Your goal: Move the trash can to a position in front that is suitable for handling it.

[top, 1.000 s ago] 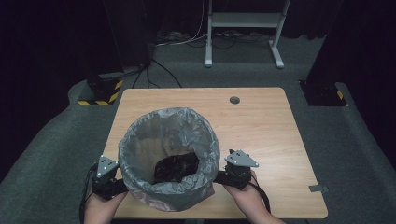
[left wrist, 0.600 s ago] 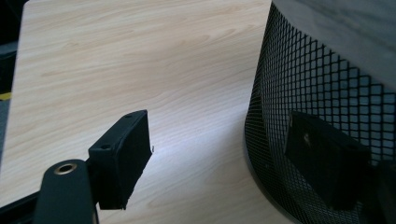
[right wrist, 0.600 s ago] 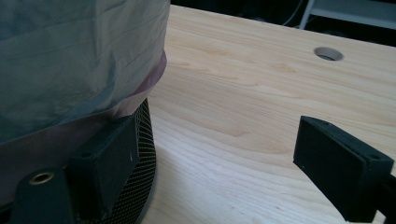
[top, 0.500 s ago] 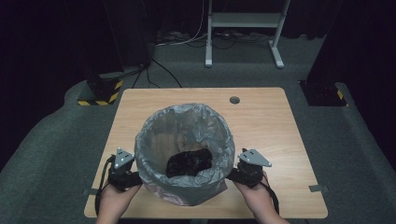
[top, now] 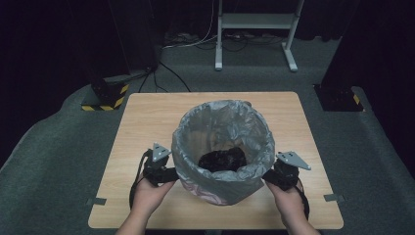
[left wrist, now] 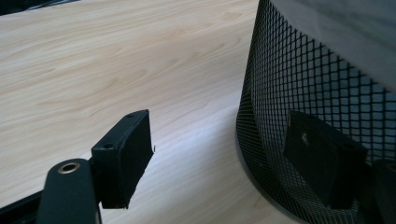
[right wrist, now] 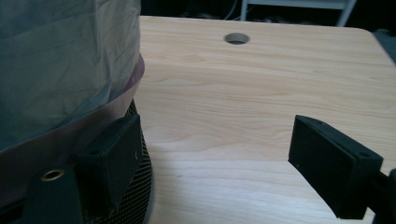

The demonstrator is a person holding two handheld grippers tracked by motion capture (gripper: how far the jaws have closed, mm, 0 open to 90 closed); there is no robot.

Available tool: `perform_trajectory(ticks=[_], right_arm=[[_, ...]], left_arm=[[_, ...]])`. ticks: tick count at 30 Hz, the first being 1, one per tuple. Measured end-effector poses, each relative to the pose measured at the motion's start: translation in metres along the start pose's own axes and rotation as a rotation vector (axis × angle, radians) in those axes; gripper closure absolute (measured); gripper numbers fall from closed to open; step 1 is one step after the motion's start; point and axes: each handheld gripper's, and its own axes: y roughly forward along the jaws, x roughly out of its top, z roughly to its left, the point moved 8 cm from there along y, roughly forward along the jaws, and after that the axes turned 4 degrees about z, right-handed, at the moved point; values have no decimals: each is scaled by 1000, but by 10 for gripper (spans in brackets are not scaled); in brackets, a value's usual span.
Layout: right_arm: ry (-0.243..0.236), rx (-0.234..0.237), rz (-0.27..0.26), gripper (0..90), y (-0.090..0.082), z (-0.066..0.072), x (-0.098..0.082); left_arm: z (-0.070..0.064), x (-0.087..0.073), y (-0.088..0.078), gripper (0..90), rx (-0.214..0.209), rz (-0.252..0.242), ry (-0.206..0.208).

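A black mesh bin [top: 222, 188] lined with a grey plastic bag [top: 195, 132] stands on the wooden table [top: 147, 117], near its front edge. Something dark and crumpled [top: 222, 159] lies inside. My left gripper [top: 169, 174] is open at the bin's left side. In the left gripper view, the left gripper [left wrist: 224, 149] has one jaw against the mesh wall [left wrist: 317, 84] and the other over bare table [left wrist: 116, 70]. My right gripper [top: 271, 177] is open at the bin's right side. In the right gripper view, the right gripper [right wrist: 219, 154] has one jaw pressed to the bin below the bag's overhang [right wrist: 60, 60].
A round cable hole [right wrist: 236, 38] sits in the table's far part. On the floor behind stand a white frame [top: 254, 29], a black-and-yellow striped base [top: 105, 100] at the left and a dark base [top: 337, 98] at the right. Tape tabs [top: 96, 201] mark the front edge.
The bin has slid to the right across the table, and both grippers have moved right with it, staying at its two sides.
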Motion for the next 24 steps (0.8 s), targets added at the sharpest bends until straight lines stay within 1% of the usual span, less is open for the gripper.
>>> perform_trajectory(ticks=[1, 2, 3, 4, 5, 6, 7, 8, 9, 10, 12, 13, 14, 15, 18, 19, 21, 22, 23, 24], right_arm=[[13, -16, 6, 166, 1, -11, 1], [13, -16, 6, 166, 1, -11, 1], [19, -41, 6, 149, -1, -22, 1], [19, -41, 6, 149, -1, -22, 1], [28, -52, 9, 149, -2, -27, 0], [38, -60, 8, 148, -5, -31, -1], [38, -73, 2, 145, -13, -39, -4], [37, -77, 0, 145, -16, -41, -6], [39, -81, 0, 145, -20, -42, -8], [42, -81, 3, 145, -24, -42, -11], [43, -67, 5, 143, -30, -38, -15], [41, -62, 2, 141, -31, -36, -15], [40, -57, 0, 140, -32, -32, -14], [38, -55, -7, 141, -33, -29, -13], [6, -44, 0, 140, -31, -20, -15], [0, -45, 8, 168, -30, -18, -16], [1, -72, 8, 197, -27, -20, -17], [9, -80, 10, 200, -26, -22, -16], [12, -86, 12, 200, -24, -24, -16], [18, -90, 12, 200, -22, -27, -15]], left_arm=[[-5, 4, 9, 235, -17, -1, -7], [-5, 4, 9, 230, -17, -1, -7], [-8, 5, 12, 218, -29, 4, -11], [-10, 4, 15, 218, -43, 10, -13], [-11, 3, 17, 204, -49, 17, -4], [-12, 1, 18, 192, -50, 29, 3], [-13, -1, 17, 187, -57, 30, 1], [-13, -1, 17, 187, -57, 30, 1], [-14, -1, 13, 187, -58, 22, -1], [-14, 0, 11, 186, -58, 12, 5], [-17, 2, 6, 187, -68, -3, 6], [-18, 2, 5, 193, -59, -3, 14], [-18, 2, 5, 203, -59, -3, 14], [-20, 3, 3, 208, -51, -8, 28], [-23, 5, 4, 208, -62, -4, 26], [-25, 7, 6, 212, -58, -7, 31], [-26, 8, 8, 220, -58, -9, 30], [-29, 12, 12, 222, -55, -8, 33], [-29, 12, 12, 222, -55, -8, 33], [-31, 15, 18, 222, -48, 3, 51]])
